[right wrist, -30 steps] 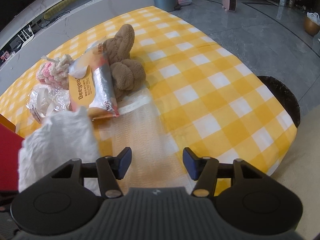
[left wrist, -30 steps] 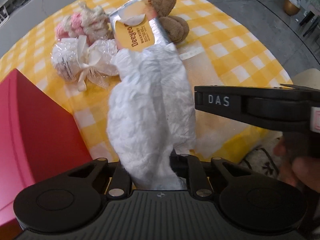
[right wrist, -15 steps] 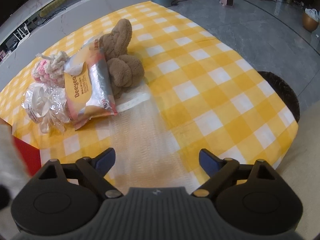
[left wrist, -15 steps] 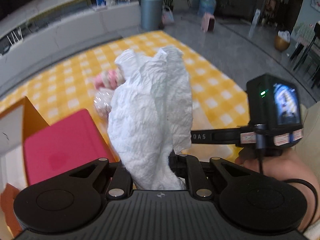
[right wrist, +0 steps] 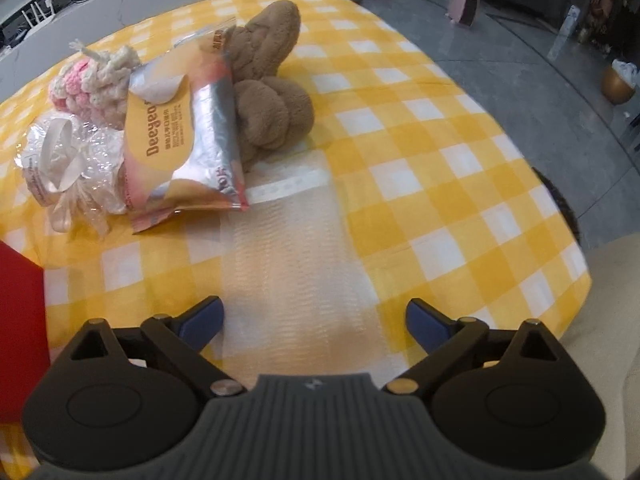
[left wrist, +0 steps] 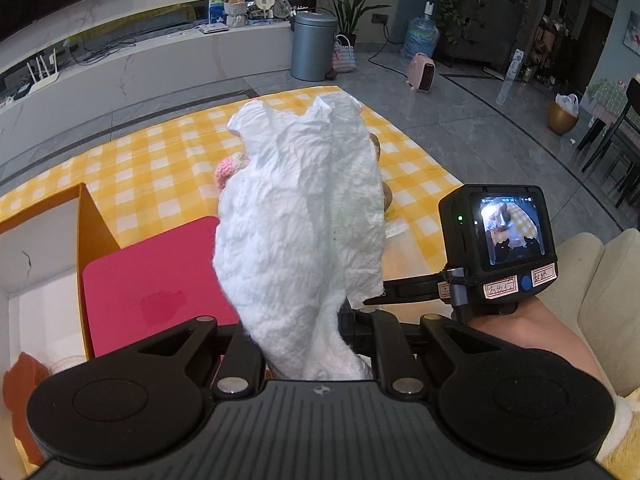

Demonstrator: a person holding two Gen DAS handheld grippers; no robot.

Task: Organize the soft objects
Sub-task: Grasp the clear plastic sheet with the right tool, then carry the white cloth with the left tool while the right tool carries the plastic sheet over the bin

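Crumpled white tissue (left wrist: 304,240) was pinched in the left gripper (left wrist: 316,344) — seen only in the left view. Right gripper (right wrist: 314,320) jaws were opening, nothing between; fuzzy brown plush (right wrist: 272,80) and glossy snack packet (right wrist: 184,136) were shown there.

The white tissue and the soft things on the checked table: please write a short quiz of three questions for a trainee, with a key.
1. True or false: the left gripper is shut on the white tissue.
2. Which thing lies partly on top of the brown plush toy?
A. the snack packet
B. the pink knitted piece
C. the clear wrapped bundle
3. Fill in: between the fingers of the right gripper there is ____.

Key
1. True; the tissue stands up out of it.
2. A
3. Nothing; its jaws are opening above a clear plastic sheet on the table.
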